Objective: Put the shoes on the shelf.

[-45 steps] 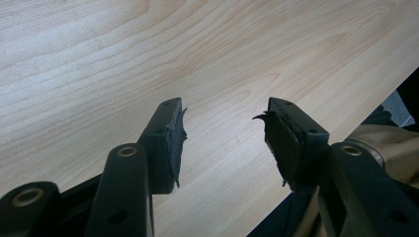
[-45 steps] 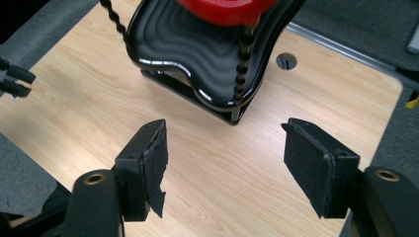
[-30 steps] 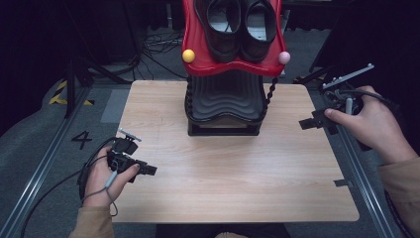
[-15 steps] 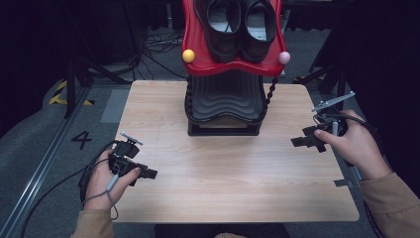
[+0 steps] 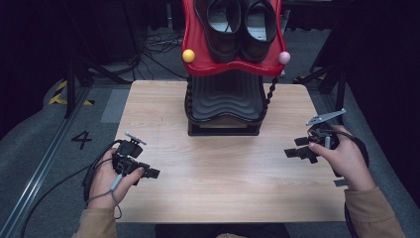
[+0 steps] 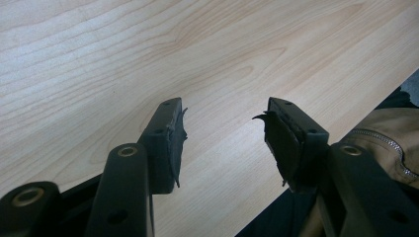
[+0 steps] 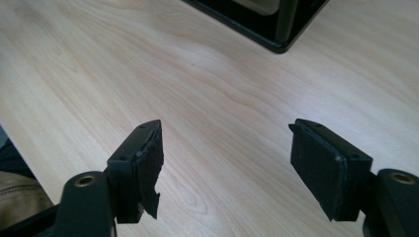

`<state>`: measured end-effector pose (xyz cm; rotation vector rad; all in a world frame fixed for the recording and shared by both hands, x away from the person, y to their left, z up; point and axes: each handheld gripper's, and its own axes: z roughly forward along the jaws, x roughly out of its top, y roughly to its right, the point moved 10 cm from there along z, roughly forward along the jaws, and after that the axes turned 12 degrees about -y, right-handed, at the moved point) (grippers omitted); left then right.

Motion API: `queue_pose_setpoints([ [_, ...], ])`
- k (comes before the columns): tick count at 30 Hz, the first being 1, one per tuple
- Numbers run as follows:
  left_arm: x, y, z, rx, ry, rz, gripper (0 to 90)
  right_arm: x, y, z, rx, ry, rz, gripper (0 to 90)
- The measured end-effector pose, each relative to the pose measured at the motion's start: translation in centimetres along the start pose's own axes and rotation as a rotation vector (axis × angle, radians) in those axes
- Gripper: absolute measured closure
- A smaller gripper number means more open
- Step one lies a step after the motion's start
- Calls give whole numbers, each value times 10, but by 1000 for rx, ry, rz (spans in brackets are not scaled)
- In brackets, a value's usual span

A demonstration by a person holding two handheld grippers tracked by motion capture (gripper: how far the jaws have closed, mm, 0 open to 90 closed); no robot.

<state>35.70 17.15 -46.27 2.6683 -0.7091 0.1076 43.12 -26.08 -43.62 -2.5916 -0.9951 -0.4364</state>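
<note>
A pair of black shoes (image 5: 240,25) sits on a red tray (image 5: 198,52) atop a black ribbed rack (image 5: 225,99) at the far middle of the wooden table (image 5: 223,193). My left gripper (image 5: 147,171) is held low over the table's near left, open with nothing between its jaws (image 6: 225,133). My right gripper (image 5: 295,147) hovers over the table's right side, open wide and empty (image 7: 225,163). The rack's black base corner (image 7: 267,24) lies beyond the right gripper's jaws.
A yellow ball (image 5: 188,55) and a pink ball (image 5: 284,57) sit at the red tray's front corners. Cables trail off the table's left edge. Dark stands and a metal rail (image 5: 44,158) flank the table. A tan sleeve (image 6: 385,133) shows past the near edge.
The right hand has brought its gripper from beyond the table's right edge inward and nearer, over the wood. The left gripper has barely moved.
</note>
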Motion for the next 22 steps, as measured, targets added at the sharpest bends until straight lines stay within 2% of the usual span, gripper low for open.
queue_pose_setpoints([
  [1, 2, 0, 2, -1, 5, 0, 500, -2, 0, 5, 10, -1, 5, 286],
  [4, 3, 0, 6, 3, -3, 5, 500, -13, 11, 21, -23, -54, 14, 285],
  [8, 3, -1, 9, 0, -12, 5, 499, -21, 19, 30, -44, -85, 22, 284],
  [17, 5, -2, 14, -3, -22, 9, 497, -36, 25, 56, -39, -176, 9, 264],
  [21, 7, -4, 15, 4, -14, 5, 491, -38, 27, 59, -45, -178, -4, 264],
  [22, 8, -5, 16, 10, -10, 4, 485, -37, 28, 59, -41, -158, -15, 264],
])
